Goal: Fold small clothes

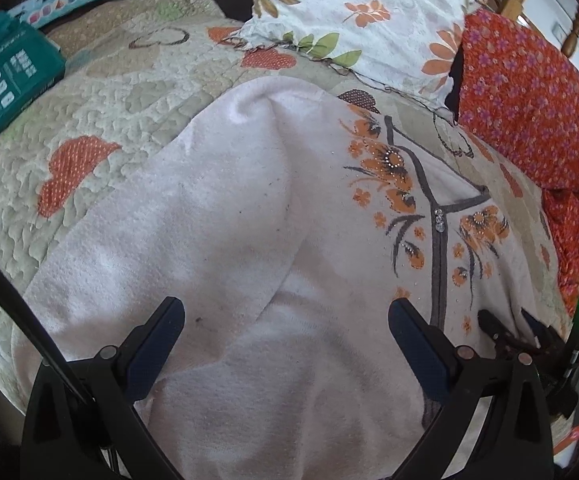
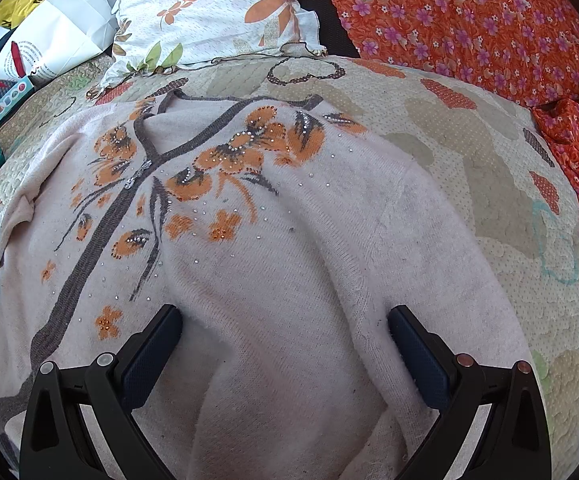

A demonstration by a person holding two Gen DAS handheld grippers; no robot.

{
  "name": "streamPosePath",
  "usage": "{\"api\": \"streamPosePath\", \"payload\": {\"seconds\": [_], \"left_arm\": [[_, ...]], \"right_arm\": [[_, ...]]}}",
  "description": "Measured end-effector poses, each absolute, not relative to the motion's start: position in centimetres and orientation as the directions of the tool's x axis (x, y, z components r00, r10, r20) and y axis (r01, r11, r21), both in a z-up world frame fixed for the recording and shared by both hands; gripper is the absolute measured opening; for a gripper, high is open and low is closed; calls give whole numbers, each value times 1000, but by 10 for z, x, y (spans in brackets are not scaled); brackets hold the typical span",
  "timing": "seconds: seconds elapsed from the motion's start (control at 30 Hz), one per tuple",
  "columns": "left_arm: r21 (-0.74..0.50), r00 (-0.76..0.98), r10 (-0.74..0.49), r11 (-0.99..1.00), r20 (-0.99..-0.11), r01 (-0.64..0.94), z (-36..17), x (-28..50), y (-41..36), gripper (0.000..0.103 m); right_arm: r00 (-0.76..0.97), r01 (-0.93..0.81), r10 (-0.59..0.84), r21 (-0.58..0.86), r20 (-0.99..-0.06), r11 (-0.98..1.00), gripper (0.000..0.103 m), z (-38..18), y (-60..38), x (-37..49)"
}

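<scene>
Your left claw [image 1: 285, 344] hangs spread and empty over the pale pink knitted cardigan with orange flowers and grey trim [image 1: 225, 240], low in its frame. Your right claw [image 2: 285, 344] gapes the same, straddling a sleeve ridge. The cardigan lies front-up across the quilted heart-patterned bedspread [image 2: 469, 152], probably laid out for folding. The floral white pillow [image 1: 369, 12] crowds the collar at the top; the orange flowered fabric [image 2: 489, 20] lies at upper right.
</scene>
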State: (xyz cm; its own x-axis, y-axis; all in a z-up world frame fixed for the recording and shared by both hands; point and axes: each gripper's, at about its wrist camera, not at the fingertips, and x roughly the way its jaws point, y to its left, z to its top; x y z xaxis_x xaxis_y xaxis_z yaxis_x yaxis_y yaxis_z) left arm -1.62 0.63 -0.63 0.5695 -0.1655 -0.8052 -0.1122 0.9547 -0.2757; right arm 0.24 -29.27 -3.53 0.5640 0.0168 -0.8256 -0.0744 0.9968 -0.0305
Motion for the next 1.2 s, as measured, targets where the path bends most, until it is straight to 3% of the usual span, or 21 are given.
{"api": "streamPosePath", "payload": {"seconds": [1.2], "left_arm": [[-256, 556, -153, 960, -817, -113, -24, -14, 14, 102]], "right_arm": [[567, -75, 14, -35, -823, 997, 103, -35, -293, 3]]}}
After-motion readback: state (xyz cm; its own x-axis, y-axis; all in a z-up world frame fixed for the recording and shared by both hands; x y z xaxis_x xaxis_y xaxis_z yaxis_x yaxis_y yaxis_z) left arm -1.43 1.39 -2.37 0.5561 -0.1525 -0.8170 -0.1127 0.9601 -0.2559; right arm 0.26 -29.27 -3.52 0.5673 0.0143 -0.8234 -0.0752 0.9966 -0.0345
